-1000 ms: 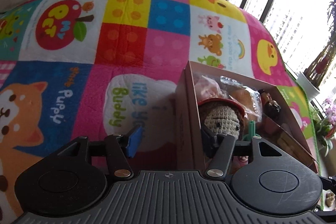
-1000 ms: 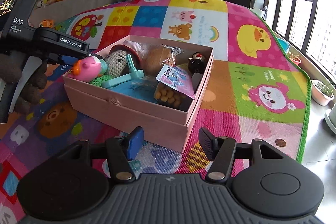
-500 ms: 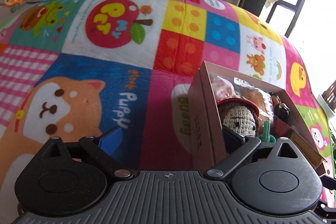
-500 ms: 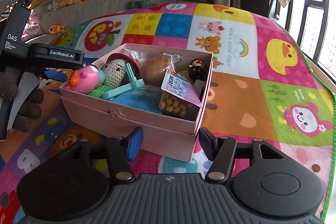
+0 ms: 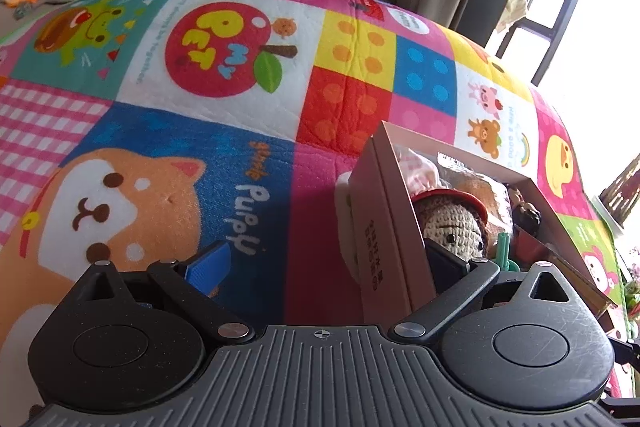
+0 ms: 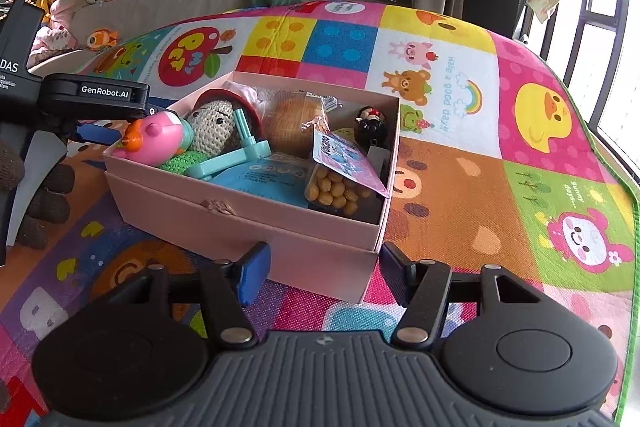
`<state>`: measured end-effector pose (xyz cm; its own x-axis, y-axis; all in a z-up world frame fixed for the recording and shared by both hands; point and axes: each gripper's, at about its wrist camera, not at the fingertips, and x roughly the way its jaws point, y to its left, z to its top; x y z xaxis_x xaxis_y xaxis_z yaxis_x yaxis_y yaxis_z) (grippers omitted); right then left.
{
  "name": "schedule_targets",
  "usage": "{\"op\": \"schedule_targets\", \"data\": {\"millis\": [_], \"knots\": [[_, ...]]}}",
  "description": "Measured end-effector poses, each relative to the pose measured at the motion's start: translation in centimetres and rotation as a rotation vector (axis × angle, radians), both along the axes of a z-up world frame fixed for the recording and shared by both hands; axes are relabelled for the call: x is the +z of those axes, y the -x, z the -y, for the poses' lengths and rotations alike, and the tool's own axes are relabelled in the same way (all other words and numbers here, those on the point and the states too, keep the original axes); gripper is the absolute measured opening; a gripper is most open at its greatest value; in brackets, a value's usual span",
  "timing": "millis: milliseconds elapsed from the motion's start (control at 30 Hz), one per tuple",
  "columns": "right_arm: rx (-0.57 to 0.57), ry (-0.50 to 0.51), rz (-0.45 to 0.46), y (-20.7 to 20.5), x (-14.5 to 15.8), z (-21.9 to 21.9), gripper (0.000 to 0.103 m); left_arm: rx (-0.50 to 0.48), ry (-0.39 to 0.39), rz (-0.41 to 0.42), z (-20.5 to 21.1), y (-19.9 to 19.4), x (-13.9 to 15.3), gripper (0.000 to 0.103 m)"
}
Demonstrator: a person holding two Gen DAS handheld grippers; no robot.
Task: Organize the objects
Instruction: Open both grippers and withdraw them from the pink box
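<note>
We see the pink box (image 6: 256, 211), matte cardboard with square walls, sitting on the quilted play mat (image 6: 472, 163) and packed with a crocheted doll (image 6: 212, 131) and a glossy snack packet (image 6: 340, 175). Our left gripper (image 5: 326, 267) gapes wide across its wall; our right gripper (image 6: 324, 273) hangs parted before its near corner.

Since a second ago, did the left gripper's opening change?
Yes. The left gripper opened wider; its blue pad swung left, away from the pink box wall.

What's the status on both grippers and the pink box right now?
Left gripper open, straddling the pink box side wall. Right gripper open, empty, at the box's near corner. Box full: crochet doll, pink pig toy, snack bag. Nothing blocking.
</note>
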<state>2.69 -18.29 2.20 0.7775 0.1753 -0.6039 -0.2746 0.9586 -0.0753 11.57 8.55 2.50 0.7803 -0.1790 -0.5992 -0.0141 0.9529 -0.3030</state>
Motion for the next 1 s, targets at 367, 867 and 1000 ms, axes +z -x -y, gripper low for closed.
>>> {"op": "schedule_targets", "data": {"millis": [367, 867, 1000], "knots": [[-0.022, -0.028, -0.042, 2.6, -0.4, -0.2, 0.070, 0.002, -0.088, 0.066, 1.0, 2.3, 2.0, 0.101], [-0.110, -0.103, -0.099, 10.2, -0.9, -0.2, 0.086, -0.066, -0.142, 0.147, 4.1, 14.6, 4.6, 0.101], [-0.131, -0.100, -0.085, 11.5, -0.8, 0.1, 0.101, -0.092, -0.130, 0.084, 5.6, 16.6, 1.9, 0.101]]}}
